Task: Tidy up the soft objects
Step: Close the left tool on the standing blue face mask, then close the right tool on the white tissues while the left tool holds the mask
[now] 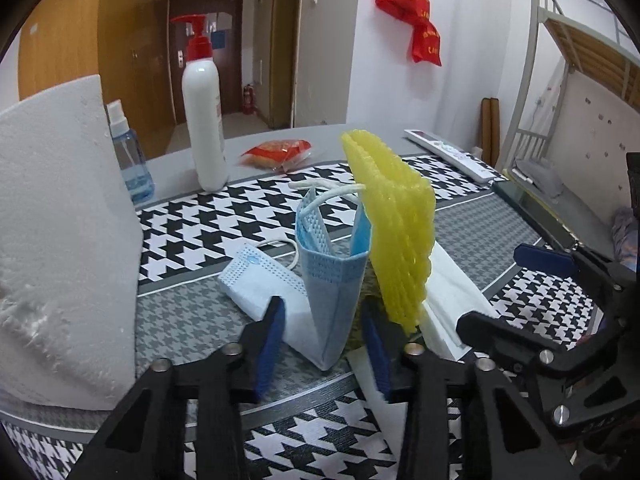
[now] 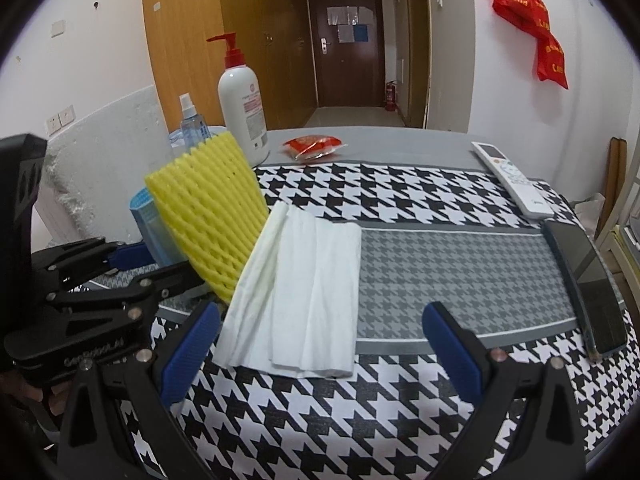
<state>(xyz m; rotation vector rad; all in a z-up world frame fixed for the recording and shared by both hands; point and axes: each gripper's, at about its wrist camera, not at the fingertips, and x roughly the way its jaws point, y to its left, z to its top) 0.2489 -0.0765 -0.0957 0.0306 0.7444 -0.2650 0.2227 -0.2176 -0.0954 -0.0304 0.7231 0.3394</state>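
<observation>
- Blue face mask (image 1: 334, 280): folded, standing on edge directly between the pads of the left gripper (image 1: 326, 344). Thin, limp, very light; likely to buckle under a squeeze. Best hold judged at the lower folded corner, nearest the pads. White ear loops (image 1: 324, 196) curl out at the far top.
- Left gripper: jaws parted, one blue pad on each side of the mask; contact with it cannot be told.
- Second mask (image 1: 260, 280): pale, lying flat just ahead-left of the left gripper's left finger. Soft, light, easy to crease.
- Yellow foam net (image 1: 394, 232): upright, leaning just ahead-right of the left gripper, close beside the blue mask. Springy, feather-light, compressible; should take a firm pinch at the lower edge.
- White tissue (image 2: 304, 288): folded sheets lying flat, just ahead of the right gripper (image 2: 320, 348) and nearer its left finger, one edge touching the foam net. Flimsy, tears easily; pinch at the near folded edge judged safest.
- Right gripper: spread wide, holding nothing, low over the houndstooth cloth (image 2: 420, 188).
- Foam block (image 1: 60, 240): large, white, close on the left of the left gripper. Light, crumbly.
- Beyond both grippers, well apart: pump bottle (image 2: 242, 108), spray bottle (image 1: 128, 160), red snack packet (image 2: 314, 146).
- Right of the right gripper: remote control (image 2: 512, 178), phone (image 2: 588, 284).
</observation>
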